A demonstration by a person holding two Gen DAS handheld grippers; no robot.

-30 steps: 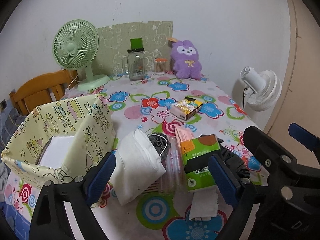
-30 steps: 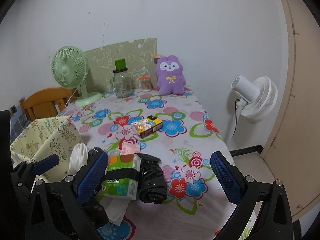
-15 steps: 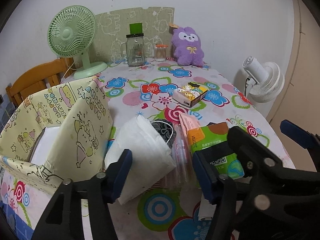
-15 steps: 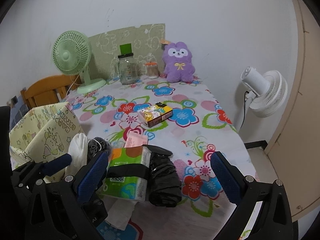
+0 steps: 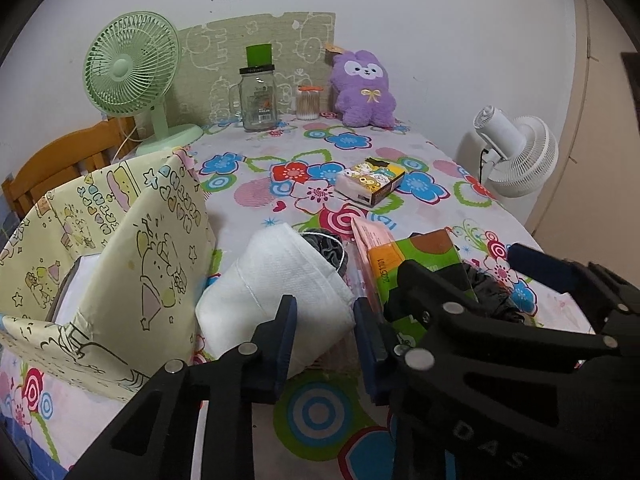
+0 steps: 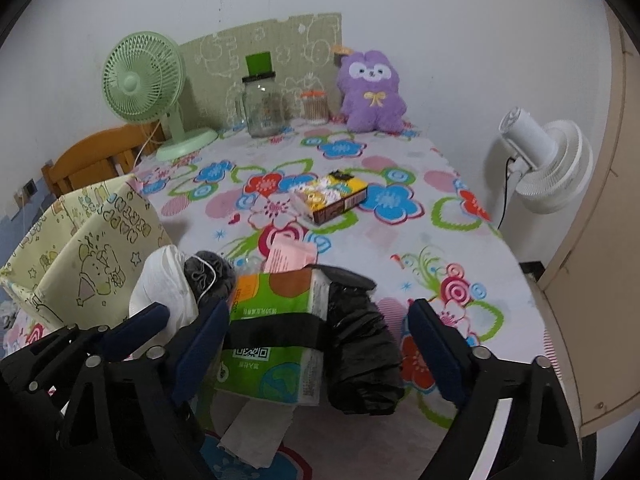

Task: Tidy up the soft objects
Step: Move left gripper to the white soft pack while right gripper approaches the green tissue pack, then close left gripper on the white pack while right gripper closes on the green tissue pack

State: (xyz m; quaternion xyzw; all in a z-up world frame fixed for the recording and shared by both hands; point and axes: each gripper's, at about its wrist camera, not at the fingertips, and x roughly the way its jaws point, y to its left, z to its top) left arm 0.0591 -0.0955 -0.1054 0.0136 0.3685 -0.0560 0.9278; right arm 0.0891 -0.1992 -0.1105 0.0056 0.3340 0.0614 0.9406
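A white folded cloth (image 5: 276,296) lies on the floral tablecloth beside a yellow fabric basket (image 5: 132,264). My left gripper (image 5: 324,340) has narrowed around the cloth's near end, jaws a little apart. A green tissue pack (image 6: 276,332) and a black plastic bag (image 6: 360,344) lie between the wide-open jaws of my right gripper (image 6: 316,348). A dark scrunchie (image 6: 208,276) and a pink packet (image 6: 290,254) lie just behind. The cloth also shows in the right wrist view (image 6: 164,284).
A small cartoon box (image 5: 370,186) sits mid-table. At the back stand a green fan (image 5: 132,80), a glass jar (image 5: 258,96), a cotton-swab jar (image 5: 308,102) and a purple plush (image 5: 364,88). A white fan (image 6: 548,164) stands off the right edge. A wooden chair (image 5: 60,160) is left.
My left gripper moved forward and its jaws closed in around the white cloth. My right gripper moved forward over the tissue pack and black bag, staying wide open.
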